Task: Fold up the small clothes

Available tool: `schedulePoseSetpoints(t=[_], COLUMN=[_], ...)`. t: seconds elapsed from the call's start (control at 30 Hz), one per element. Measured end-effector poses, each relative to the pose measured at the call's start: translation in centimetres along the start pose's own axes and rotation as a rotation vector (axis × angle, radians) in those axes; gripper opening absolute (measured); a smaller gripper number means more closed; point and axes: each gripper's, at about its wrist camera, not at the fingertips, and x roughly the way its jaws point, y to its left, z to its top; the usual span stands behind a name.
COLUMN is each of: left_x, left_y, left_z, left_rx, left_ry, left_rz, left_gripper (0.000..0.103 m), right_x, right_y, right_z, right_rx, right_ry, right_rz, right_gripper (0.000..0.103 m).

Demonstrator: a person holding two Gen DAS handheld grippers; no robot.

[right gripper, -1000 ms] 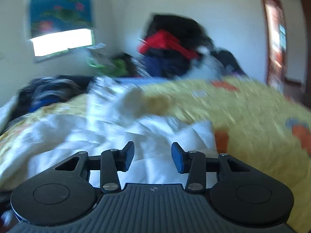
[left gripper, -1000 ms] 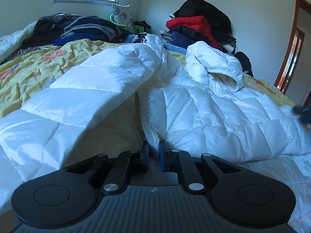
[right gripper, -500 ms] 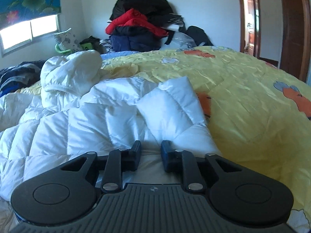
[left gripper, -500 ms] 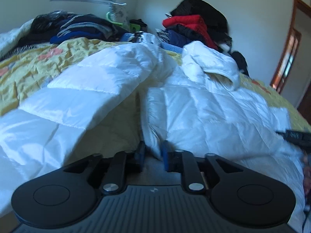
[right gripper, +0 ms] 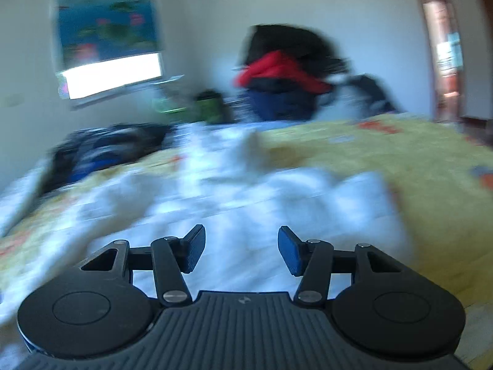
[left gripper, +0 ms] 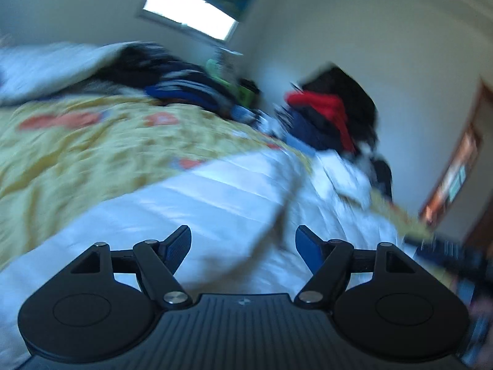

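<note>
The white jacket [left gripper: 215, 203] lies spread on the bed [left gripper: 71, 154], on top of the yellow bedcover, and it fills the near part of both views. A flat, open layout like this suits folding, because the sleeves and edges can be reached from both sides.

The left gripper [left gripper: 243, 248] is released: its blue pads stand wide apart above the white fabric and nothing is between them. The right gripper [right gripper: 241, 251] is released too, with its pads also well apart over the jacket [right gripper: 277, 197], and it holds nothing. Each gripper seems to take its own side of the garment, probably so that two edges can be lifted together.

Both views are blurred, so the seams and the exact lie of the sleeves cannot be told. Whether a fold is already made is also not clear.

At the far end of the bed a pile of dark and red clothes [right gripper: 283, 74] leans on the wall, well apart from the jacket. A window [right gripper: 114, 75] gives light from behind.
</note>
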Motion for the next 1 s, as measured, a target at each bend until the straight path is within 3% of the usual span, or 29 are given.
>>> schedulePoseSetpoints(t=[0.13,0.27,0.4,0.57,0.67,0.7,0.73,0.77,1.0], left_x=[-3.3,-6.4,-8.6,-10.1,-10.1,-9.9,-9.6,-9.2,-8.3], left_y=[5.2,9.2,12.0,13.8,14.0,14.0,13.8,13.7,11.8], left_z=[1.5,2.6,3.4,4.5,5.0,5.1,5.2,5.2,4.7], left_rx=[-0.149,-0.224,-0.301,-0.344,-0.347,-0.342,-0.340,-0.336,-0.283], left_ry=[-0.090,-0.173,-0.229,-0.260,-0.259,-0.252,-0.247,-0.242,-0.233], left_rz=[0.103,0.182,0.217,0.224,0.218,0.216,0.215,0.210,0.194], left_gripper=[0.075,0.075,0.075,0.076,0.077,0.077,0.077,0.077,0.077], right_x=[-0.4,-0.3,0.9,2.2,2.0,1.9,1.7,1.6,1.1], right_y=[5.5,11.0,15.6,19.8,21.6,21.9,22.5,22.8,21.1], right_z=[-1.7,-3.9,-7.0,-10.7,-12.1,-12.2,-12.1,-12.1,-9.1], right_rx=[-0.011,-0.003,0.091,0.191,0.200,0.184,0.162,0.154,0.140], right_ry=[0.142,0.291,0.475,0.636,0.629,0.609,0.595,0.596,0.568], right_rz=[0.251,0.446,0.579,0.642,0.632,0.644,0.657,0.656,0.689], right_gripper=[0.061,0.061,0.061,0.063,0.058,0.047,0.031,0.026,0.016])
